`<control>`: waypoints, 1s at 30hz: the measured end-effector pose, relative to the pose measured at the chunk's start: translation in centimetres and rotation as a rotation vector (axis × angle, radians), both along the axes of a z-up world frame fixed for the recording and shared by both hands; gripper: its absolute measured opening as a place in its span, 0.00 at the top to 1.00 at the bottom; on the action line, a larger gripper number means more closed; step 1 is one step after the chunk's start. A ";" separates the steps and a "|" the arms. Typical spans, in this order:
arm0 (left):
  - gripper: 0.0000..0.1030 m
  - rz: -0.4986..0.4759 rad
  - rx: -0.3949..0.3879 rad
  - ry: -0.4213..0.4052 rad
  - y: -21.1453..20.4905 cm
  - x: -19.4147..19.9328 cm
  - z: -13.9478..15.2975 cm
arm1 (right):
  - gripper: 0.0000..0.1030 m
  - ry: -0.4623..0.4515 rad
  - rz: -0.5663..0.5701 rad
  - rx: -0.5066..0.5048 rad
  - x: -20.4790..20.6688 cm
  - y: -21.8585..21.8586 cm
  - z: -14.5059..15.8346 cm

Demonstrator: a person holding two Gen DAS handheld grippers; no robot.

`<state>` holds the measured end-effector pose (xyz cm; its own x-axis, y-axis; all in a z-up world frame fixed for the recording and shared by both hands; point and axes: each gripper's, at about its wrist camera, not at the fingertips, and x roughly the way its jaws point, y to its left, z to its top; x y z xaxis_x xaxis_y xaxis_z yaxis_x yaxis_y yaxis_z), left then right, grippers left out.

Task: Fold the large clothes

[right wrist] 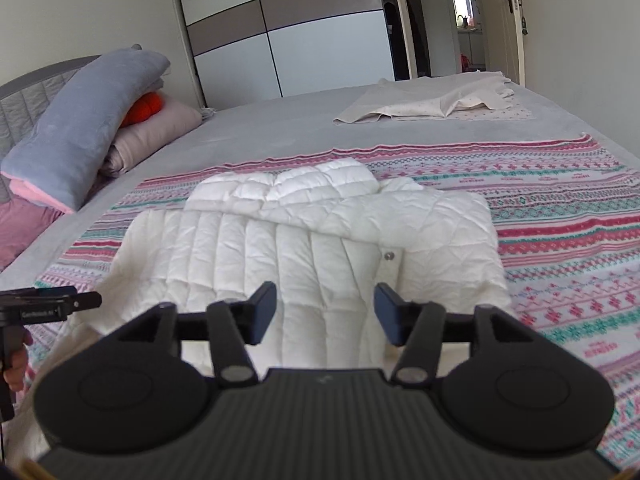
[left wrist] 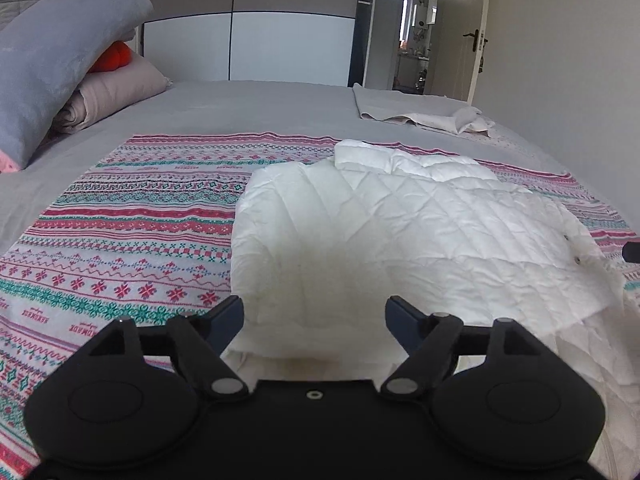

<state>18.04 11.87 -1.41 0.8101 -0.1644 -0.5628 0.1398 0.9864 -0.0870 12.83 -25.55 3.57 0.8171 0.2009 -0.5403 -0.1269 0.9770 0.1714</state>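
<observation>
A white quilted puffer jacket (left wrist: pixel 400 232) lies partly folded on a patterned pink and teal blanket (left wrist: pixel 132 240) on the bed. It also shows in the right wrist view (right wrist: pixel 304 240), with its hood at the far end and a snap button on the placket. My left gripper (left wrist: pixel 314 318) is open and empty, just above the jacket's near edge. My right gripper (right wrist: pixel 325 312) is open and empty, over the jacket's near middle. The left gripper also shows at the left edge of the right wrist view (right wrist: pixel 52 304).
Grey and pink pillows (right wrist: pixel 92 128) and an orange cushion (right wrist: pixel 148 108) are stacked at the bed's head on the left. A light cloth (right wrist: pixel 436 106) lies at the far right of the grey bedsheet (right wrist: pixel 280 128). A wardrobe and an open door stand behind.
</observation>
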 end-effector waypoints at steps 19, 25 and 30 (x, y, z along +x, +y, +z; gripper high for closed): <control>0.11 -0.029 -0.304 0.222 7.8 -11.0 -3.5 | 0.11 0.233 -0.079 0.221 -11.9 -10.9 -4.0; 0.10 -0.093 -0.598 0.362 9.9 -11.6 -4.3 | 0.11 0.405 -0.035 0.518 -12.7 -13.2 -7.1; 0.11 -0.148 -0.746 0.452 10.6 -12.2 -5.3 | 0.13 0.423 -0.009 0.652 -13.4 -13.9 -7.8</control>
<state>5.84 22.45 -6.72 0.4775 -0.7025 -0.5277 0.0582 0.6246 -0.7788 -0.59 -39.45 -4.22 0.5713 0.5796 -0.5811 0.0847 0.6626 0.7442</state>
